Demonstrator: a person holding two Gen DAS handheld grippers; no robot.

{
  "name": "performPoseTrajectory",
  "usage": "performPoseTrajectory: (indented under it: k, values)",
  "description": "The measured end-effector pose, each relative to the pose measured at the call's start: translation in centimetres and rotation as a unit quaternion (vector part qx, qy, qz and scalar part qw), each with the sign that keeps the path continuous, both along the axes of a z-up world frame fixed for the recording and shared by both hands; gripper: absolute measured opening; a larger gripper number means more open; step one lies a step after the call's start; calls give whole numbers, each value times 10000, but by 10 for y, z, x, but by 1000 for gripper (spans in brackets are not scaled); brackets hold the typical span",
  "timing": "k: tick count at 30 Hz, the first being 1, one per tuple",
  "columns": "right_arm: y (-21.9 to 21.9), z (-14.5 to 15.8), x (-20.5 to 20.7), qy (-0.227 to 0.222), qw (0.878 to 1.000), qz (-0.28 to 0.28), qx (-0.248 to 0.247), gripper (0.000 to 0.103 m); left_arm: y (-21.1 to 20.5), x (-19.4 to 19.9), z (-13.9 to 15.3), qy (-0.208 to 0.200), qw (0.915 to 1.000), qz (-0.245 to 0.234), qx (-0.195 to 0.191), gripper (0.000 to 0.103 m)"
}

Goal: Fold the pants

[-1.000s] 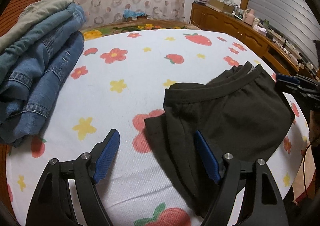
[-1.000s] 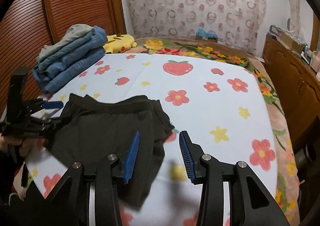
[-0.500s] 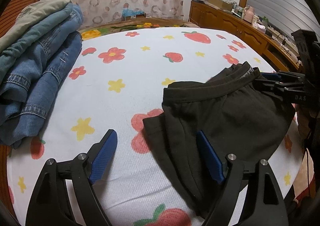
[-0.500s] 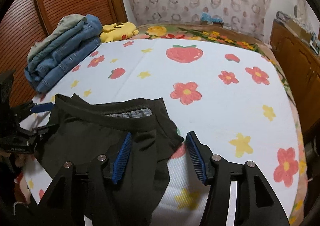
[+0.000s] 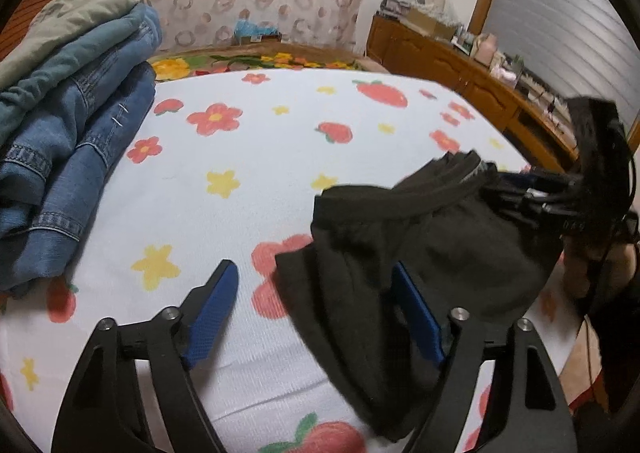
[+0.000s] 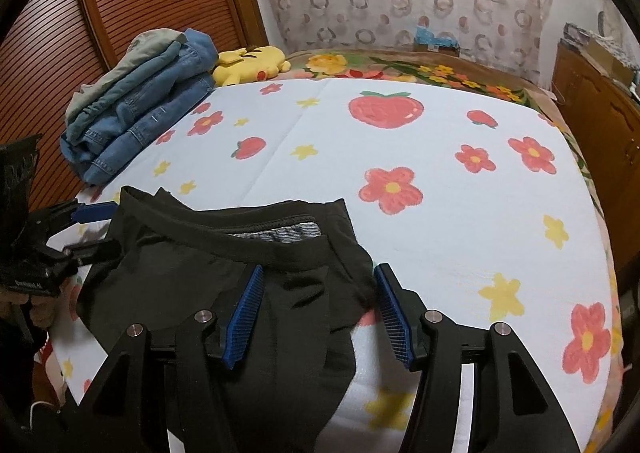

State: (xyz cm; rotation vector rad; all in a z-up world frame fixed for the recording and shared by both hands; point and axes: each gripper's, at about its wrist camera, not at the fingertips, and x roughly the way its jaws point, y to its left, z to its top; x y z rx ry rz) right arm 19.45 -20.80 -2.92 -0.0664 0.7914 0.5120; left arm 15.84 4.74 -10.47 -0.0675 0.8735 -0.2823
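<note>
We see the black pants (image 6: 224, 277) bunched at the near edge of the bed (image 6: 400, 141), waistband running across both grippers; our right gripper (image 6: 316, 313) straddles the waist corner unclamped, our left gripper (image 5: 316, 317) is closing, fabric only at its right finger

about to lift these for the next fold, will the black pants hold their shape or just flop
Probably flop: the black pants lie creased and slumped on the bed sheet, with their waistband curling. They look thin, so likely light. Pushing them would probably bunch them, since the sheet looks textured.
</note>
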Motion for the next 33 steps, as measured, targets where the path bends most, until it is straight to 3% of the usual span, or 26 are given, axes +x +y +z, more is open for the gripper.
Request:
performPoseTrajectory:
  k: [9,17,23,33]
  values:
    - [6,-1,-2,-33,10000,14,-33,59,-4,10,-4,112,9999,-6,85,47]
    - [18,-2,-7,-56,9993,371,-74,22,-12,4,-2,-12,9996,-277,-74,14]
    - [12,6,-7,-84,9986,456,236,17,-18,-6,16,-281,9990,-353,-33,11]
    - [17,46,-28,-706,9954,547,335,17,-11,-25,66,-887,9958,-247,-12,10]
